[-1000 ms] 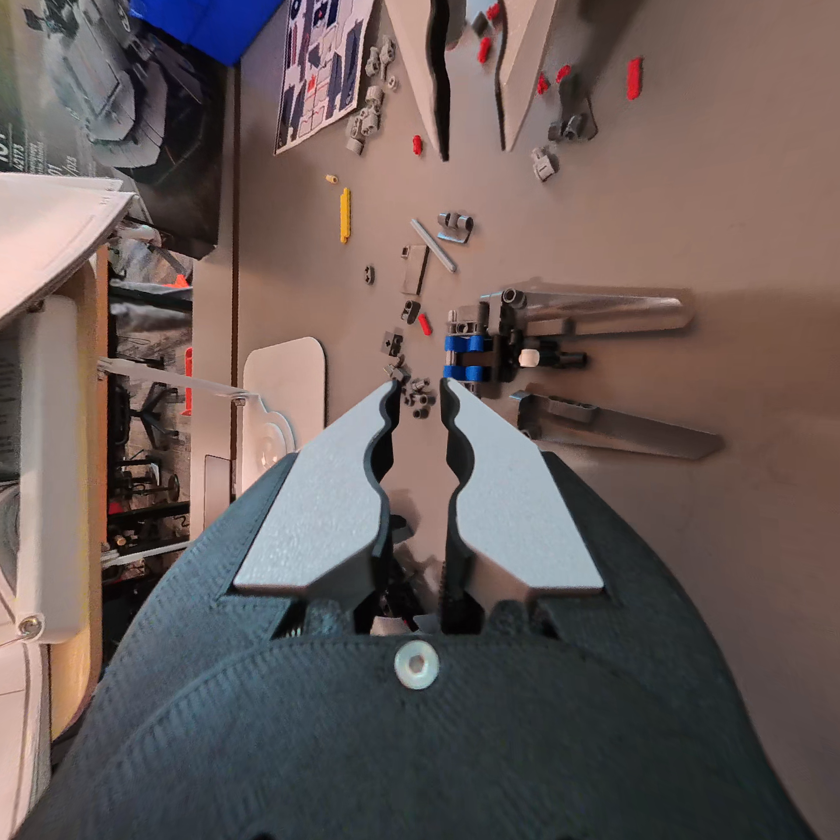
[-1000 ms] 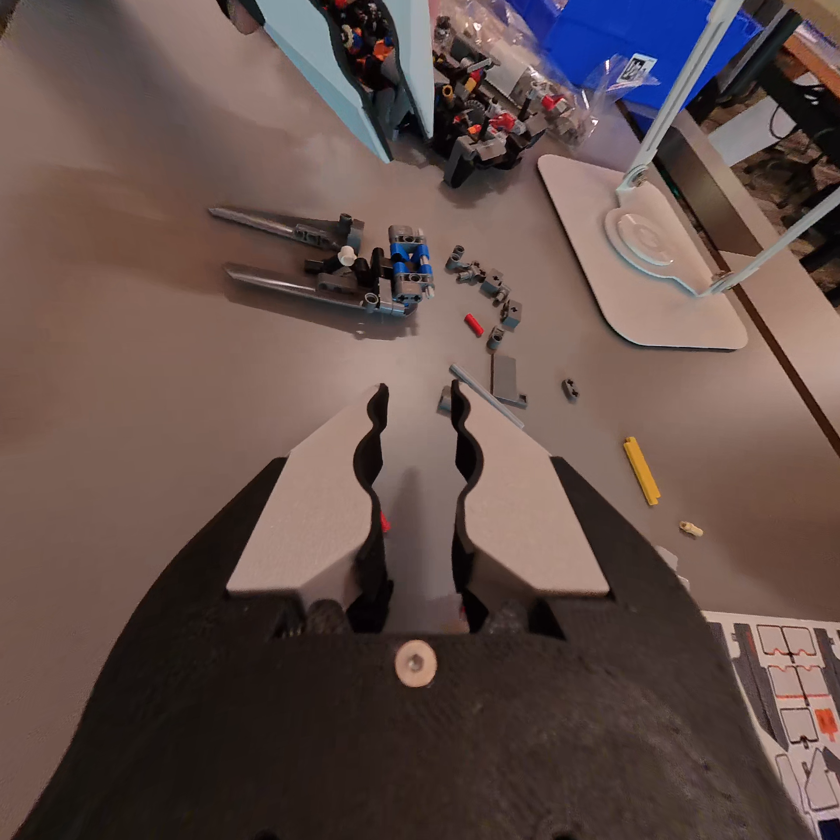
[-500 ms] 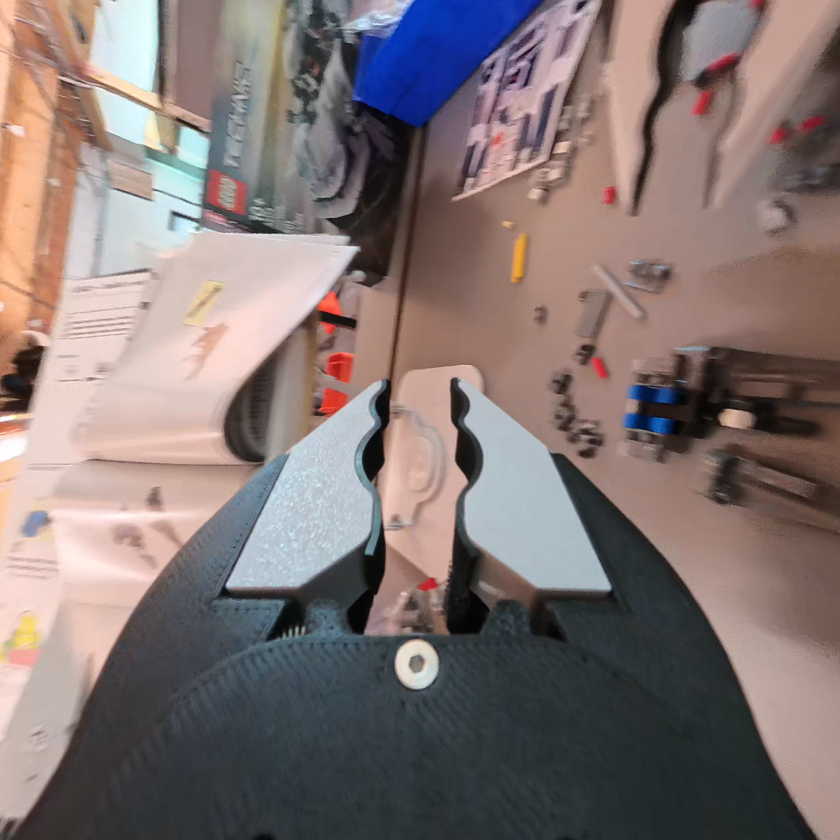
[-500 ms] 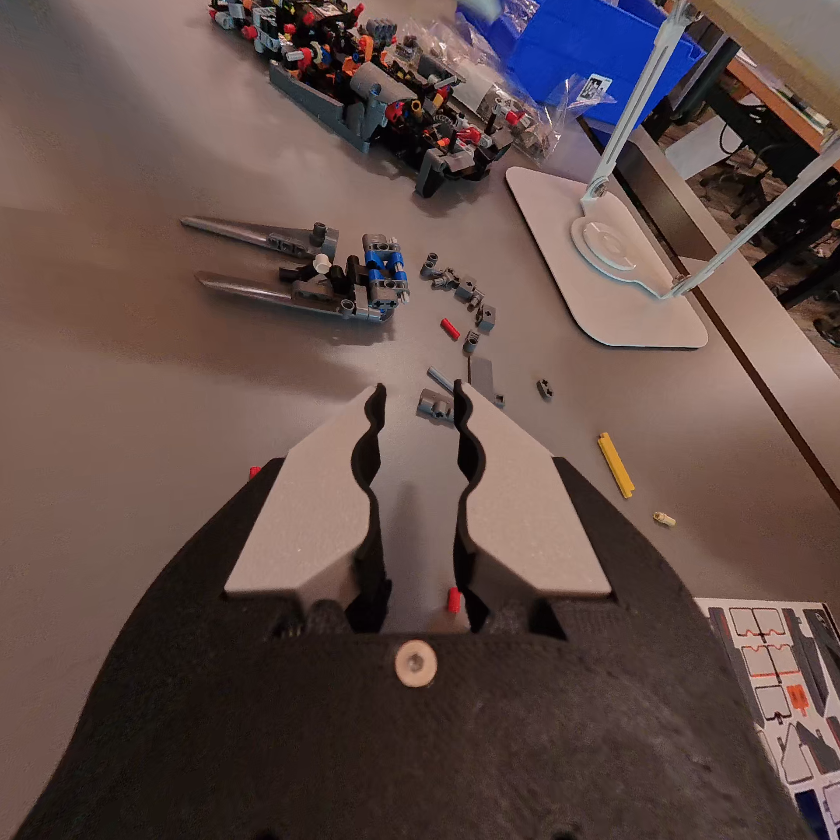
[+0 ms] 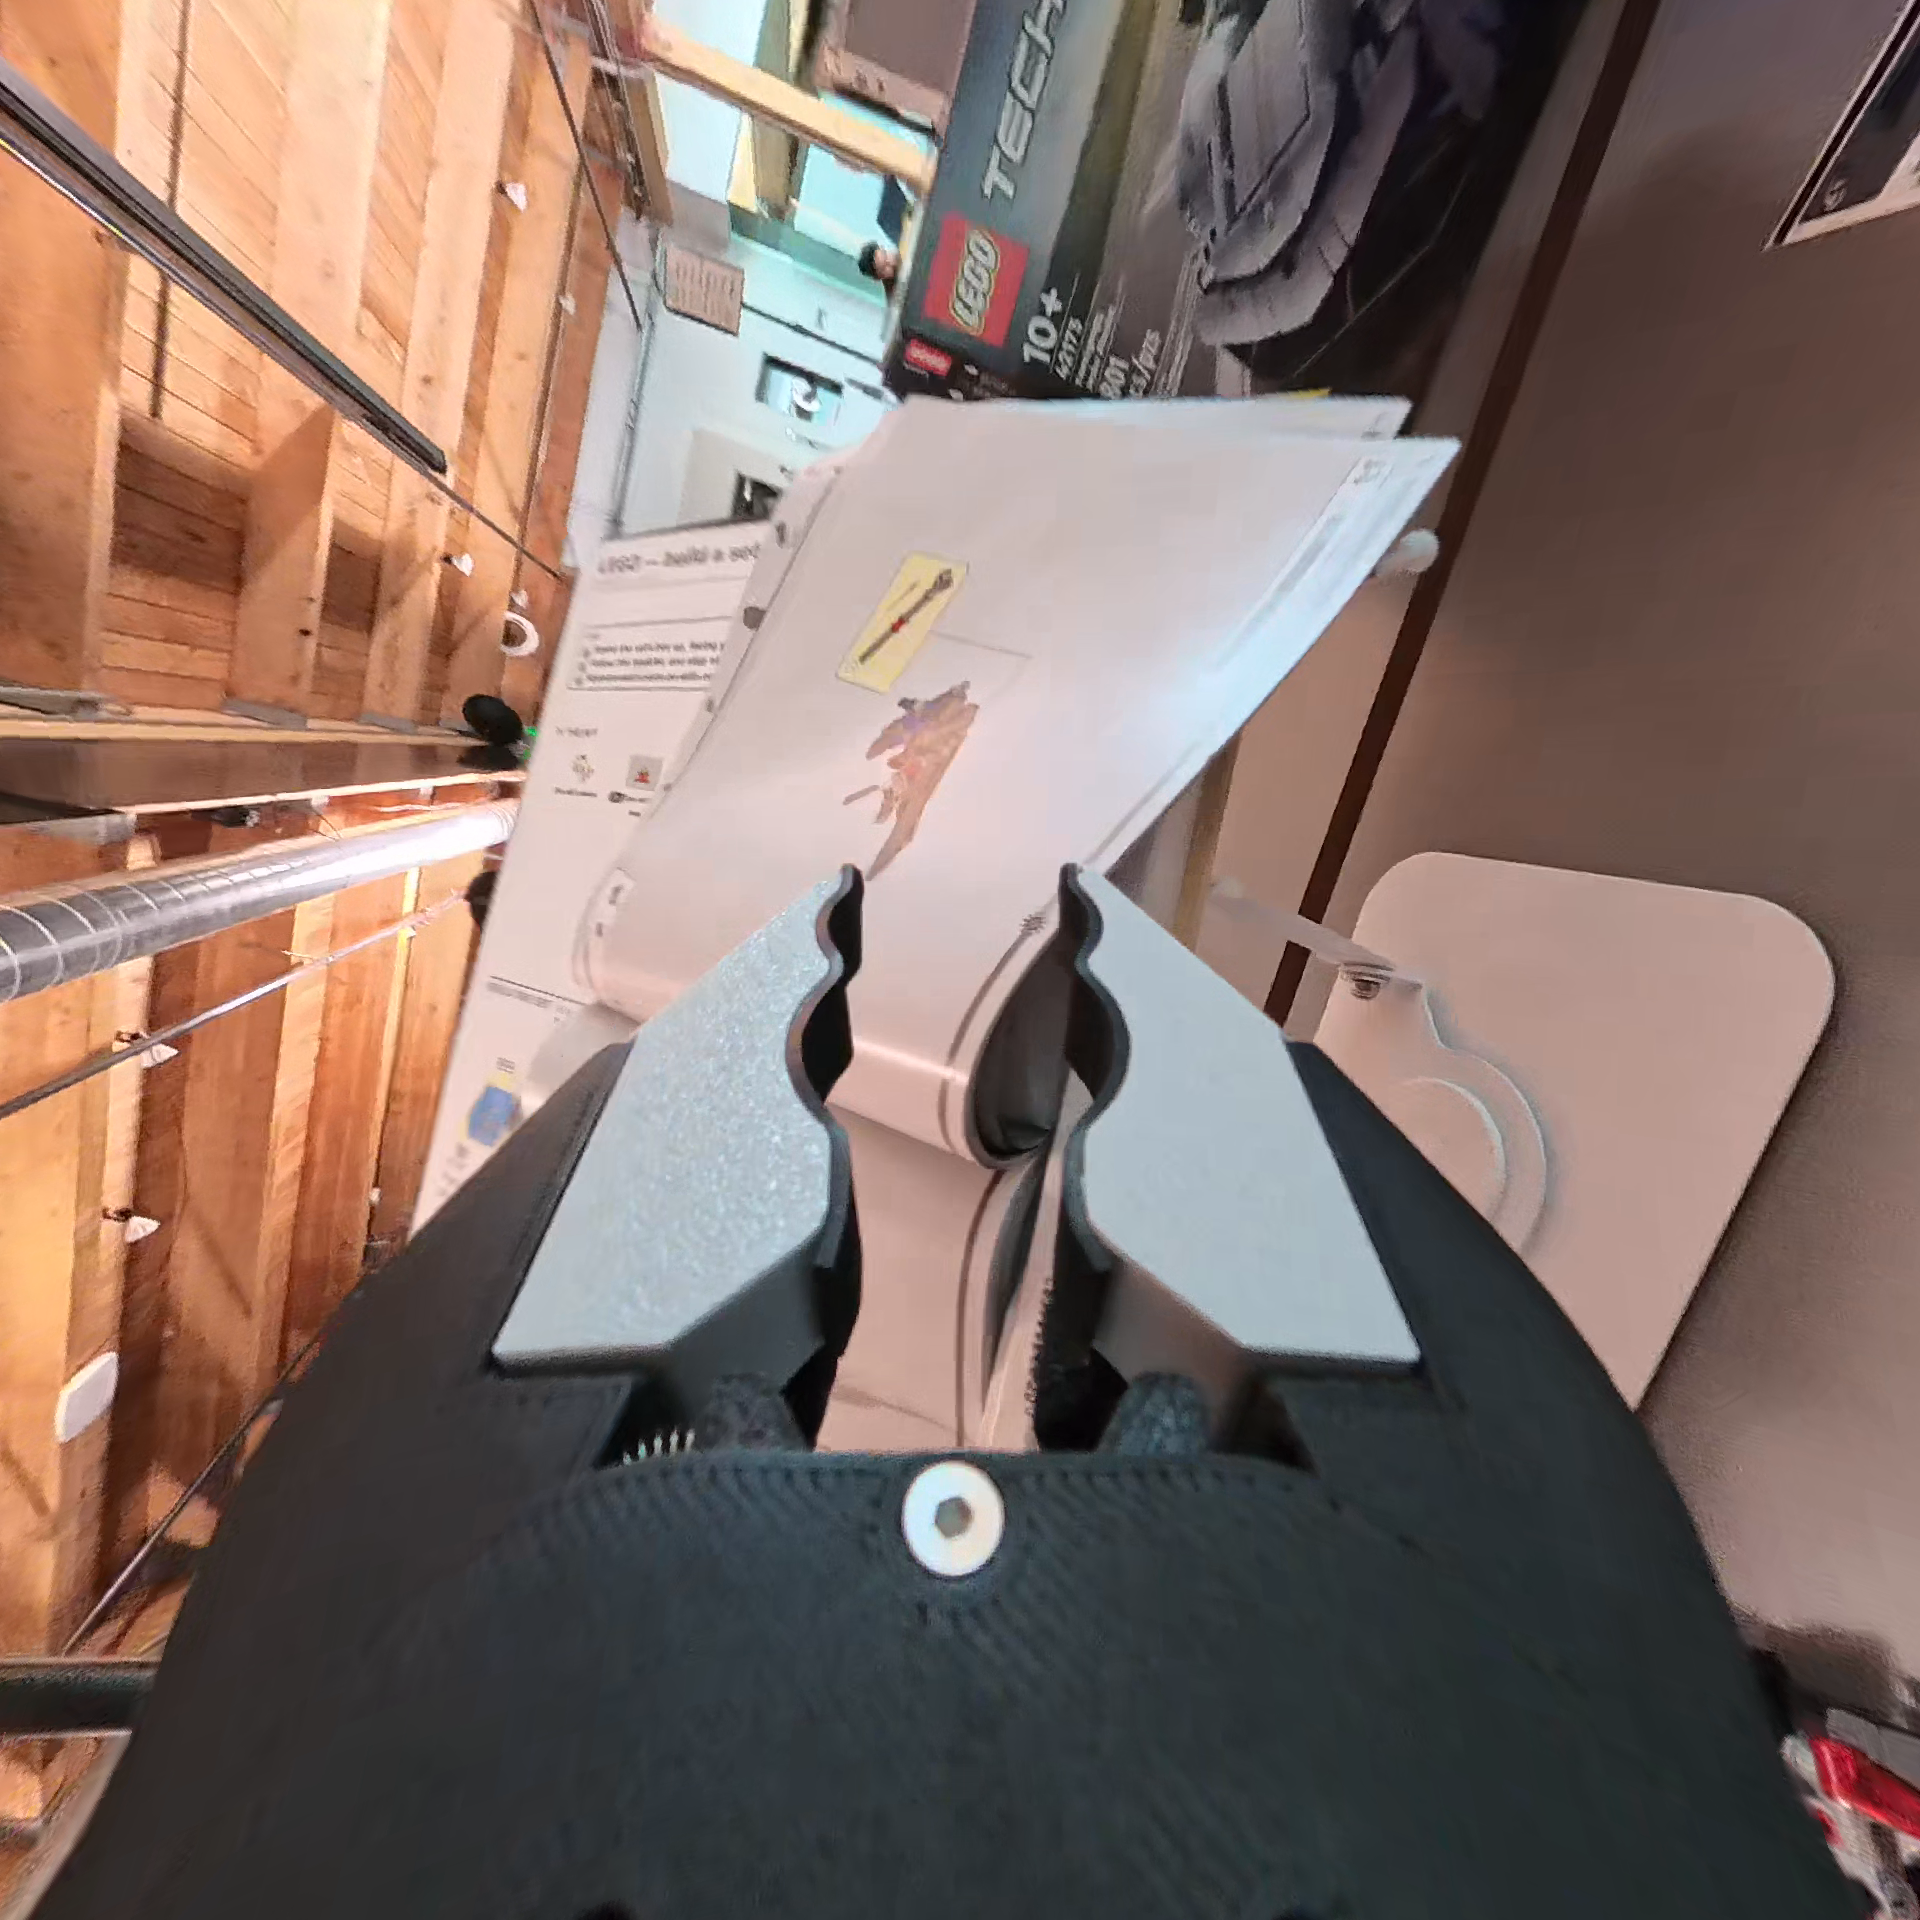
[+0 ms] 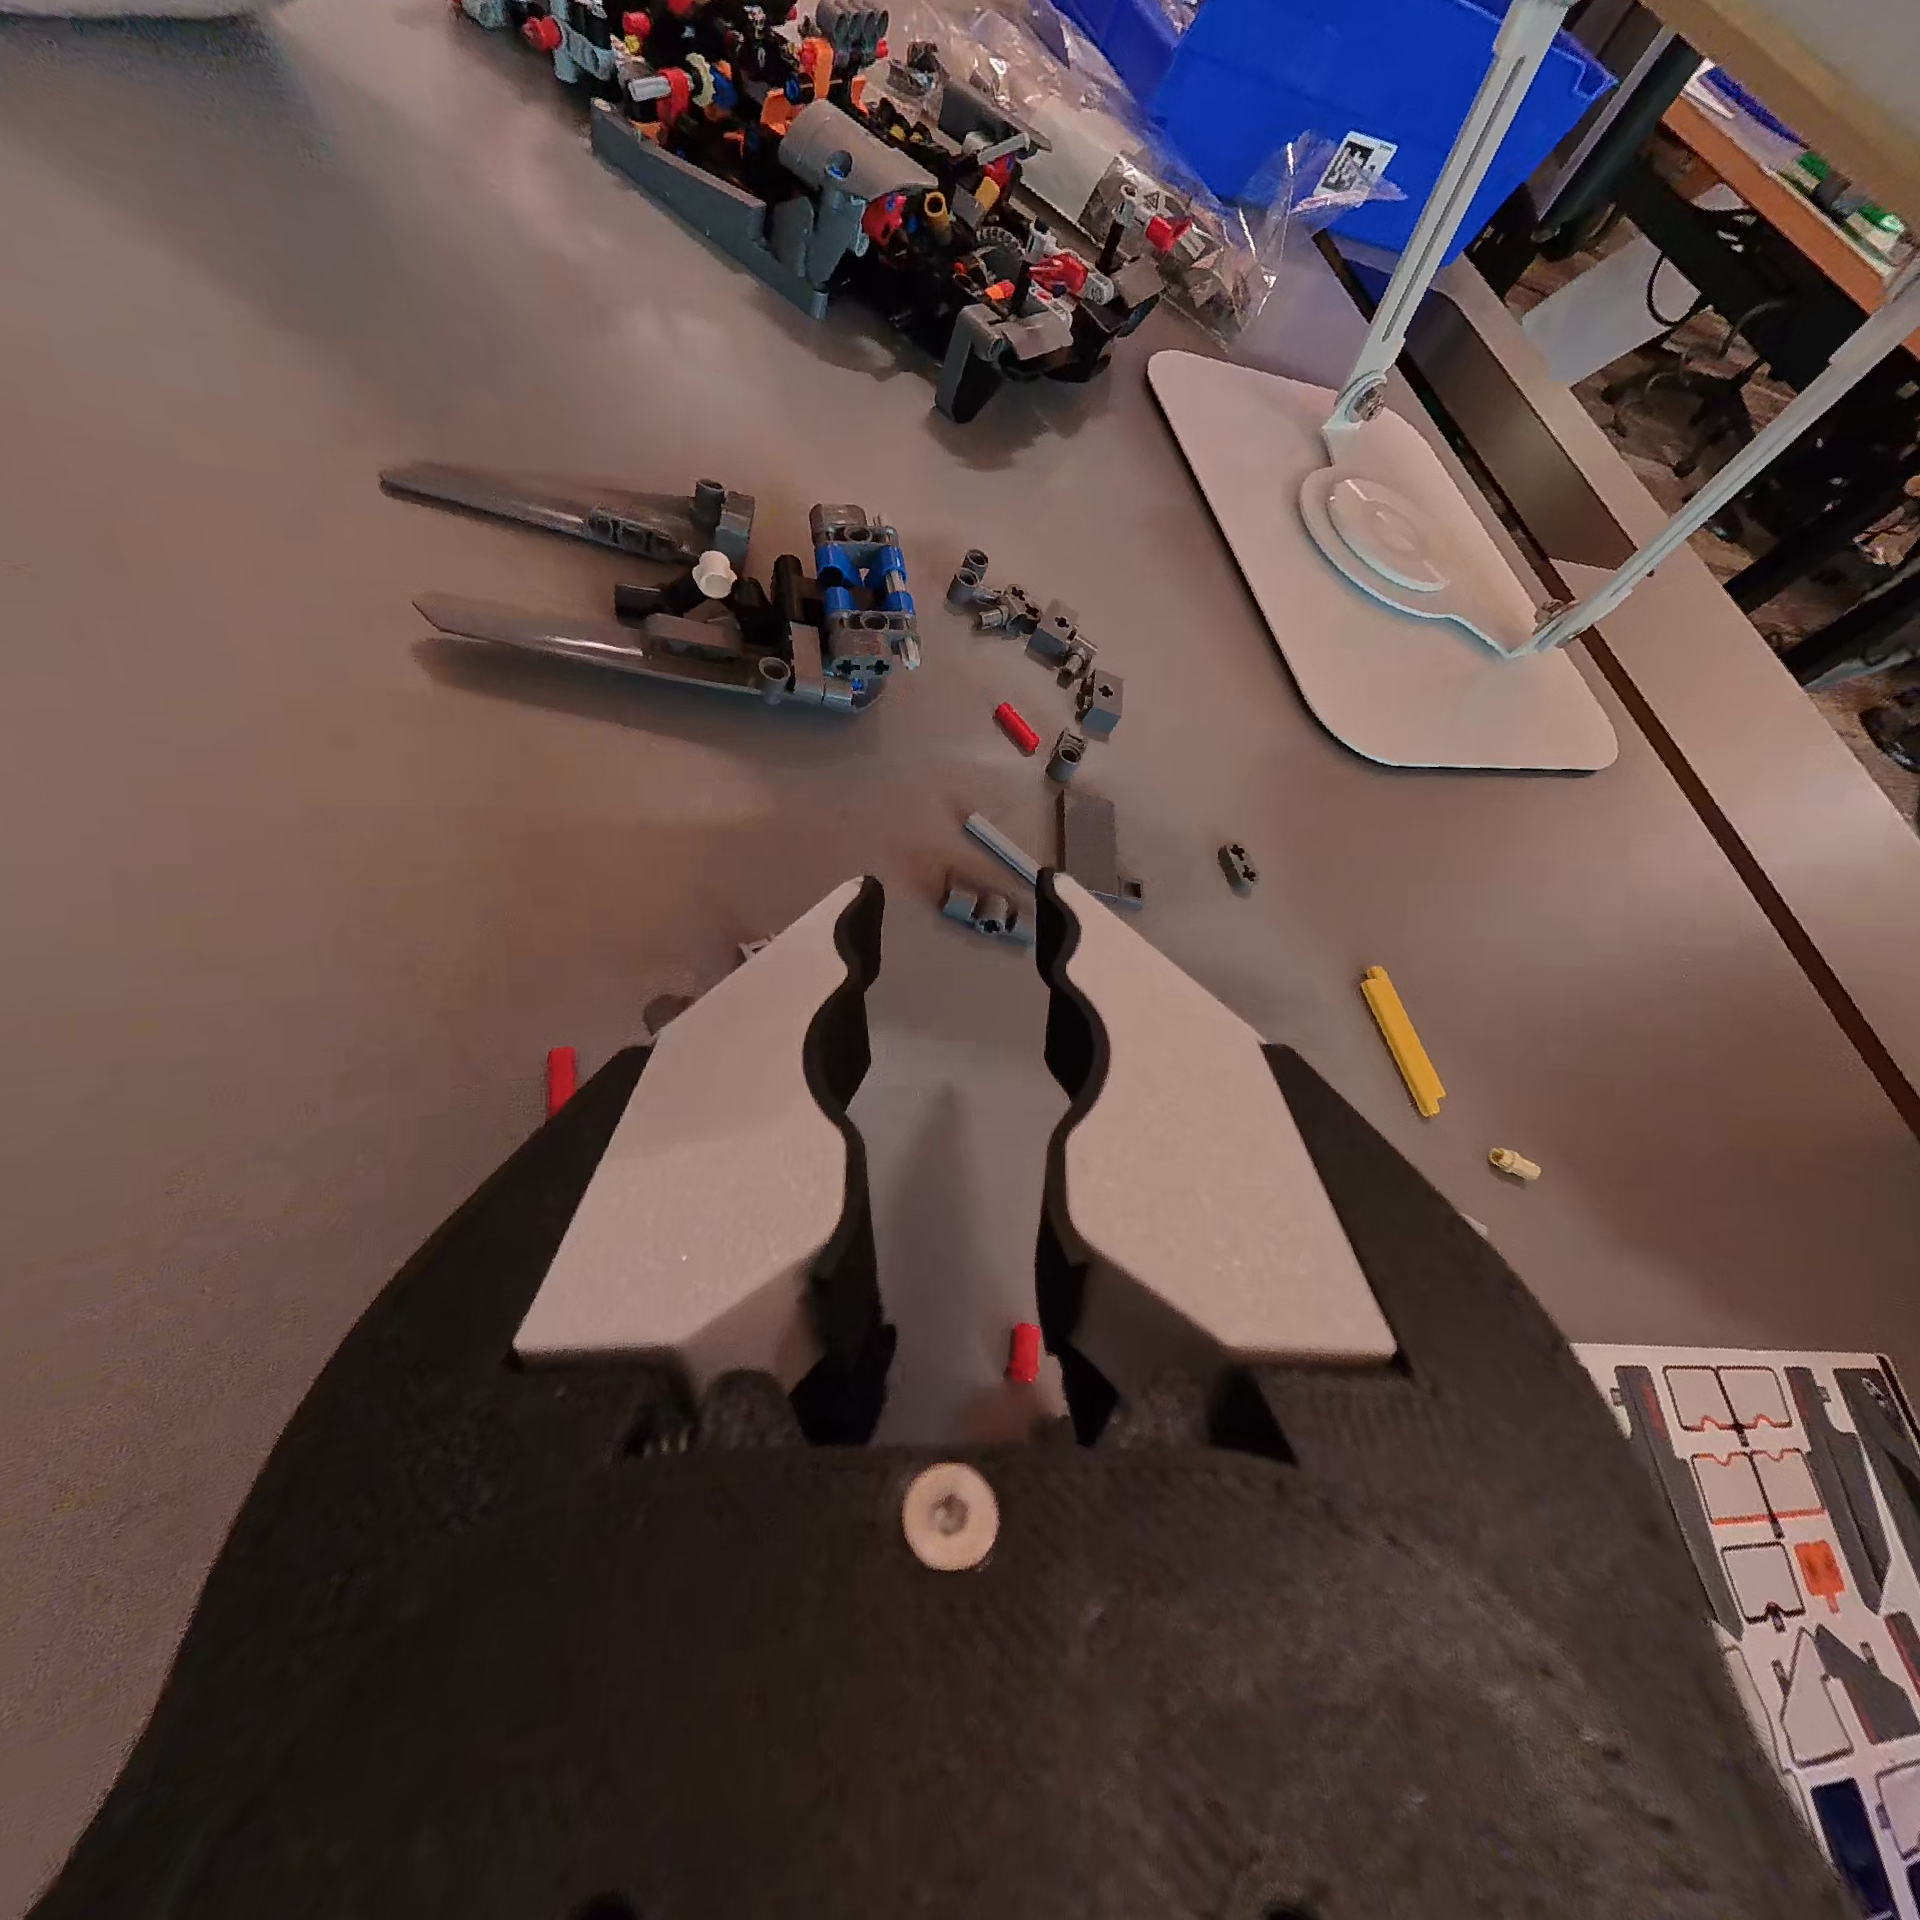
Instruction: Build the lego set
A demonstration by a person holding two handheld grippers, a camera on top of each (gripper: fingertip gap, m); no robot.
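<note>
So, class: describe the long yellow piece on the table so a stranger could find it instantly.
Start at the white lamp base near the table's right edge. Come toward the camera, past the scattered grey parts, to the thin yellow beam lying flat. It is the only yellow loose piece; a tiny tan pin lies just nearer.

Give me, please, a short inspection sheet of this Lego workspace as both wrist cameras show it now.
Surface: grey-brown table, no spills.
Job's things: small grey-and-blue assembly; larger model behind it; instruction booklet propped open.
Clutter: loose grey pieces, red pin, yellow beam, sticker sheet, set box, blue bin.
Grippers: left gripper and right gripper open, empty.
Cables: nothing seen.
Surroundings: white stand base; wooden wall.
</note>
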